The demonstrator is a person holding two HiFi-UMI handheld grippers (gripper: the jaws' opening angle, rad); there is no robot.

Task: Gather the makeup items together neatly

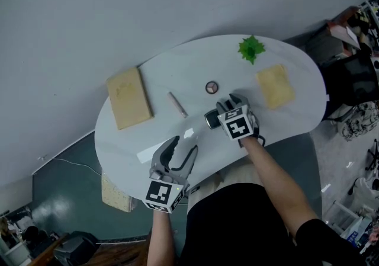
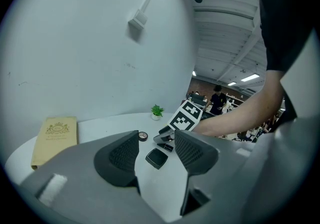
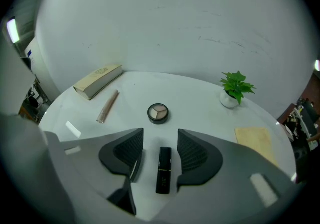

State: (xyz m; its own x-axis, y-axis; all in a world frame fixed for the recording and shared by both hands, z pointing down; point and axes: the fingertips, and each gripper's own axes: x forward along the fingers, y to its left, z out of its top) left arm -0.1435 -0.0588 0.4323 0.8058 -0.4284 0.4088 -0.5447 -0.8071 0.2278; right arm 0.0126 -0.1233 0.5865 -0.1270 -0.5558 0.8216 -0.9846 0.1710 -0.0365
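The white oval table bears everything, and the round eyeshadow pot sits near its middle. The person's right forearm reaches in from the near edge and tips the right gripper steeply down, just on the near side of the pot. The left forearm comes up at a shallower slant, with the left gripper well apart from the pot, nearer the person and to the left.

A tan book lies far left of the pot and a tan pad to its right. A small green plant stands beyond the pot to the right, and a slim beige tube lies just left.

The right tongs stand apart around a black lipstick lying flat on the table, with neither pad touching it. The left tongs gape with nothing in them. A black square compact lies beside the lipstick, near the pot.
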